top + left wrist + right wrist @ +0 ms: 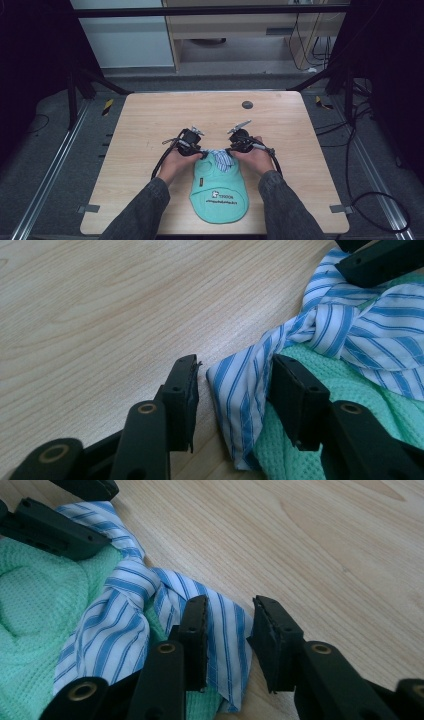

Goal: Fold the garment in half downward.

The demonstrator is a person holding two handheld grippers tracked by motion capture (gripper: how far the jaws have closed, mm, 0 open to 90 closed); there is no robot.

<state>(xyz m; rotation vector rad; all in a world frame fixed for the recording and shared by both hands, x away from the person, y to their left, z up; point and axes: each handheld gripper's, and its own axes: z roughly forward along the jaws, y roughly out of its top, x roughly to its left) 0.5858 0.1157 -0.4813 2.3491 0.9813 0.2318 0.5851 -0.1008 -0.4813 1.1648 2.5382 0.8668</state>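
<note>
Mint-green waffle fabric lies flat on the wooden table (pixel 150 120), a small garment (pixel 220 192) spread toward the person's edge at about six o'clock from the table's middle, with a blue-and-white striped collar (pixel 220 159) bunched at its far end. Both grippers sit at that collar. The left gripper (pixel 234 390) has its jaws parted around one collar point, one jaw on bare wood and the other resting on the green cloth, with the stripe standing between them and not yet pinched. The right gripper (pixel 229 632) mirrors it: jaws apart, straddling the other striped point, nothing clamped.

To do this well, I'd judge each pair of jaws should close on the striped tip alone (catching the green layer underneath would drag the whole body along), and both sides should close evenly so the collar spreads rather than twists. The twist in the stripe between the two grippers looks like the awkward part; pulling outward toward nine and three o'clock ought to ease it.

Around them, little interferes. A dark round disc (pixel 247 105) sits on the table at twelve o'clock, well apart, and each gripper's cable (pixel 161 162) trails back beside its forearm, clear of the cloth.
</note>
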